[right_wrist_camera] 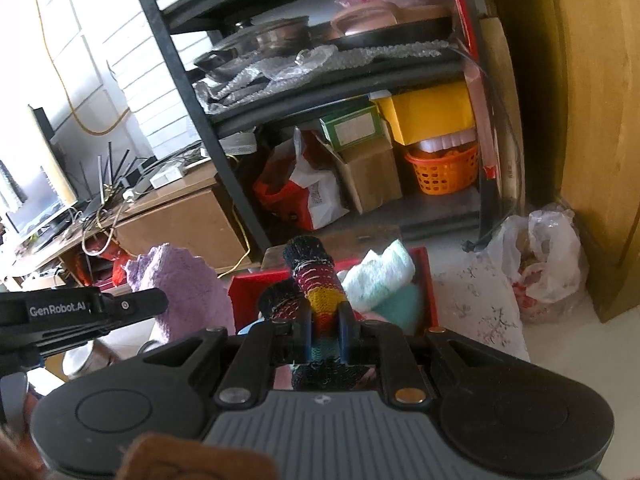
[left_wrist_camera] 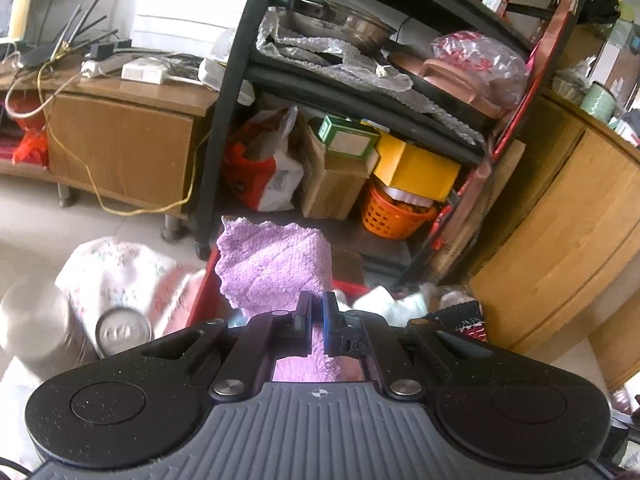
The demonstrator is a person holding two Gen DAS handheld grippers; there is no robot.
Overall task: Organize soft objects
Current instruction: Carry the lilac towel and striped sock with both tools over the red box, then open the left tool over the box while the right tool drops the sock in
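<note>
My left gripper (left_wrist_camera: pixel 318 318) has its fingers clamped on a purple cloth (left_wrist_camera: pixel 276 264), a waffle-textured knit that bunches up above the tips with a ragged top edge. My right gripper (right_wrist_camera: pixel 325 330) has its fingers closed on a knitted sock (right_wrist_camera: pixel 316 280), striped red, yellow and teal, dark at the cuff, standing up like a stubby roll. In the right wrist view the left gripper's black body enters from 9 o'clock, carrying the cloth.

Both loads hang over a red bin (right_wrist_camera: pixel 426 280) just ahead. Inside it lie pale rolled soft pieces (right_wrist_camera: pixel 380 276), white and mint; most of the bin's interior is hidden behind my fingers.

At 12 o'clock stands a black metal shelf rack (right_wrist_camera: pixel 224 152), crowded: a steel lidded pan (left_wrist_camera: pixel 340 16) on bubble wrap, a cardboard box (right_wrist_camera: pixel 372 176), a yellow box (right_wrist_camera: pixel 432 116), an orange plastic basket (right_wrist_camera: pixel 444 172).

A floral-print fabric (right_wrist_camera: pixel 476 304) lies beside the bin at 3 o'clock, with a crinkled plastic bag (right_wrist_camera: pixel 548 256) beyond it against a wooden cabinet (right_wrist_camera: pixel 592 120). At 9 o'clock in the left wrist view, blurred metal cans (left_wrist_camera: pixel 124 330) sit low, hard to make out. A low wooden worktop (left_wrist_camera: pixel 132 92) at 10 o'clock carries cables and adapters.
</note>
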